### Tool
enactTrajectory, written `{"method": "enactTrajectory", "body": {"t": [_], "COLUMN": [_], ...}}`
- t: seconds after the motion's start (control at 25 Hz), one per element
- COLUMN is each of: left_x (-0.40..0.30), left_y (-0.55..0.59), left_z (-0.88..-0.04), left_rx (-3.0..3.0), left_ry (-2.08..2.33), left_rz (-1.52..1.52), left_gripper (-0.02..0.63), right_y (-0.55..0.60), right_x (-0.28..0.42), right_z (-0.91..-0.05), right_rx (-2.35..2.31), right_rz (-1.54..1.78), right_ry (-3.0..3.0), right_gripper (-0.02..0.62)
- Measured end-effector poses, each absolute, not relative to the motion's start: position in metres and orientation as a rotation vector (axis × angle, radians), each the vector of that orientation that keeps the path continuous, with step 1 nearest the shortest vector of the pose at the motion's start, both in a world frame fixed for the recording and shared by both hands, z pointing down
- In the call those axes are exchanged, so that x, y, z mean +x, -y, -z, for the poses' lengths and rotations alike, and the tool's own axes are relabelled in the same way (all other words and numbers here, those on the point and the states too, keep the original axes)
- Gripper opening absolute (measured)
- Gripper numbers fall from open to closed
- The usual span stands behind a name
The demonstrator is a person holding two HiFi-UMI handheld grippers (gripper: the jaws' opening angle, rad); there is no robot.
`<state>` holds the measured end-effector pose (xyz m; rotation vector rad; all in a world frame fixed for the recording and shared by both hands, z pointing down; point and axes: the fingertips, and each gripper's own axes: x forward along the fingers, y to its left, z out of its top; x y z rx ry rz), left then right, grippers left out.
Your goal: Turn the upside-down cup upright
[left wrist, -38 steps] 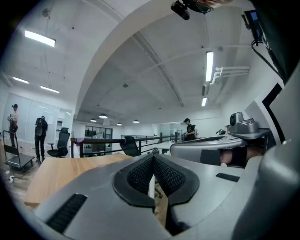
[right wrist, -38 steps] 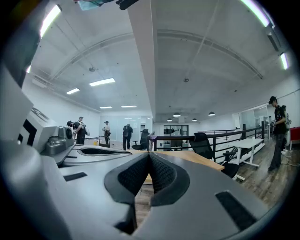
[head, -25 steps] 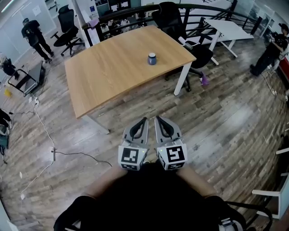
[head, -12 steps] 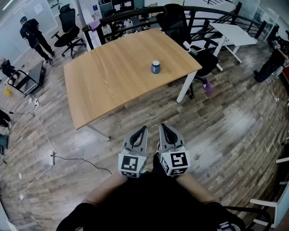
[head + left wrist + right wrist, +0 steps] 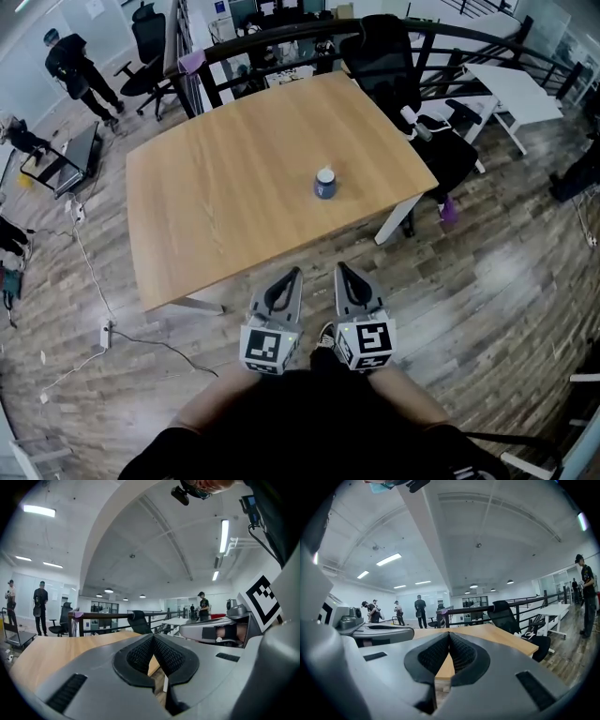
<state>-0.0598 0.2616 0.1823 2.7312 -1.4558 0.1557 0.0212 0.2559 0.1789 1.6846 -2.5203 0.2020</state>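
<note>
A small blue cup [image 5: 325,183] with a pale top stands upside down on the wooden table [image 5: 216,197], right of the table's middle. My left gripper [image 5: 294,274] and right gripper [image 5: 343,269] are held side by side over the floor, short of the table's near edge, both shut with nothing between their jaws. They point toward the table. In the left gripper view the jaws of the left gripper [image 5: 152,637] meet at the tips, with the tabletop [image 5: 56,651] beyond. The right gripper [image 5: 449,634] shows the same. The cup is hidden in both gripper views.
A black office chair [image 5: 403,80] stands at the table's far right corner, a white table [image 5: 520,89] beyond it. A black railing [image 5: 281,37] runs behind the table. Cables [image 5: 141,328] lie on the floor at the left. People stand at the far left [image 5: 80,70].
Both grippers and the camera have moved toward the table. The table and cup now lie closer and lower in the head view. The jaws stayed shut.
</note>
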Motion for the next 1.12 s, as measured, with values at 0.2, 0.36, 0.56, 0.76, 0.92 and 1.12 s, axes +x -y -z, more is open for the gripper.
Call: {"method": "enactTrajectory", "body": {"t": [0.2, 0.36, 0.56, 0.76, 0.92, 1.12], "left_x": [-0.041, -0.041, -0.045, -0.061, -0.07, -0.076], "left_y": [-0.194, -0.152, -0.096, -0.037, 0.005, 0.044], "left_z": [-0.191, -0.206, -0.222, -0.25, -0.279, -0.323], "left_rx": [2.716, 2.696, 2.695, 2.67, 2.631, 2.628], "left_ry": [1.491, 1.517, 1.519, 1.504, 1.474, 1.45], "left_rz": [-0.164, -0.186, -0.195, -0.197, -0.185, -0.223], "left_gripper": [0.009, 0.008, 0.009, 0.009, 0.008, 0.008], "right_y": [-0.183, -0.14, -0.088, -0.031, 0.015, 0.069], "right_x": [0.047, 0.059, 0.062, 0.048, 0.04, 0.027], "right_z": [-0.189, -0.206, -0.233, -0.272, -0.317, -0.372], "right_rx": [1.654, 1.672, 1.68, 1.666, 1.662, 1.607], "right_rz": [-0.194, -0.212, -0.238, -0.264, -0.306, -0.331], "right_ry": [2.518, 2.499, 2.461, 2.407, 2.344, 2.32], "right_gripper": [0.014, 0.014, 0.015, 0.015, 0.023, 0.215]}}
